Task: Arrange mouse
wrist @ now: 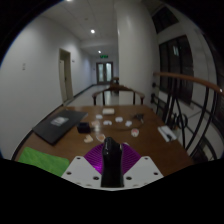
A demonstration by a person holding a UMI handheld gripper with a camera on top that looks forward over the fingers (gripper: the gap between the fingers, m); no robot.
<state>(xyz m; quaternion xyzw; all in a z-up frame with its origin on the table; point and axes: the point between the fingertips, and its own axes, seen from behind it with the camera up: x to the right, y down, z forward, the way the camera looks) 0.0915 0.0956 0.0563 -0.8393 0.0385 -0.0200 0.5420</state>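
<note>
A black mouse (111,165) stands upright between my two fingers, raised over the near edge of the brown table (150,145). My gripper (111,150) is shut on it. The purple pads (93,157) press on its left and right sides. The mouse's lower part is hidden between the white finger bases.
A dark laptop (62,125) lies on the table's left. A green mat (42,158) lies at the near left corner. Several small white items (106,114) sit mid-table, and a dark object (168,131) lies at the right. Chairs (108,97) stand at the far end, a railing (190,85) to the right.
</note>
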